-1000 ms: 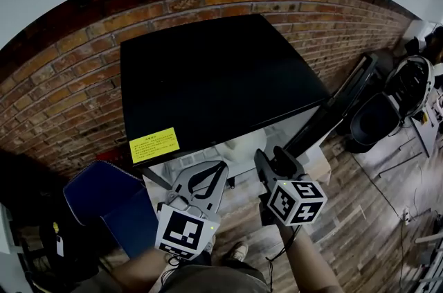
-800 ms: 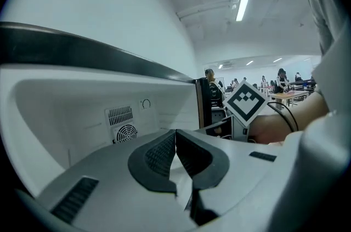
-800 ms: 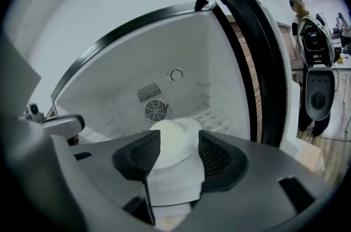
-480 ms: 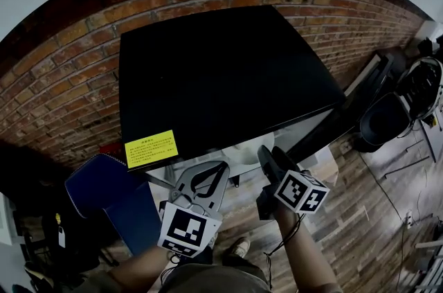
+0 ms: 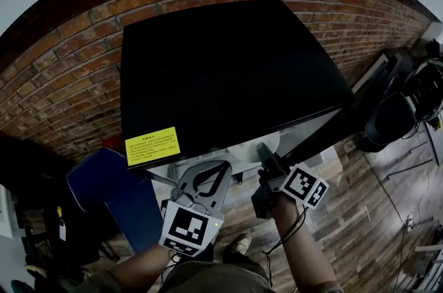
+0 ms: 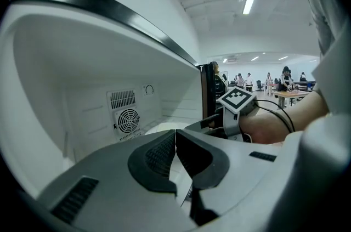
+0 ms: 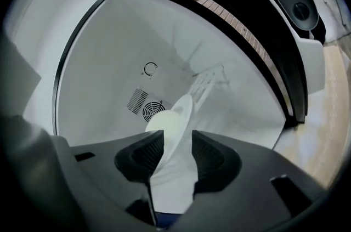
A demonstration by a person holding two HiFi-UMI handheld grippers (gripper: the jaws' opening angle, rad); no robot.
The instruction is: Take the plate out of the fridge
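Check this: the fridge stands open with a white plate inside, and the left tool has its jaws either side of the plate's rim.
Wrong tool: it is the right tool whose jaws stand either side of the plate rim, and they have just been closing, as the right gripper view shows. The left tool is shut. The rest holds.

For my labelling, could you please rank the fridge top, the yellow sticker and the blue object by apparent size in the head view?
1. fridge top
2. blue object
3. yellow sticker
None look alike in size.

A red brick wall [image 5: 62,77] is rising ahead of the left gripper [image 5: 214,167]; brown wooden plank floor [image 5: 360,215] is spreading beneath it.
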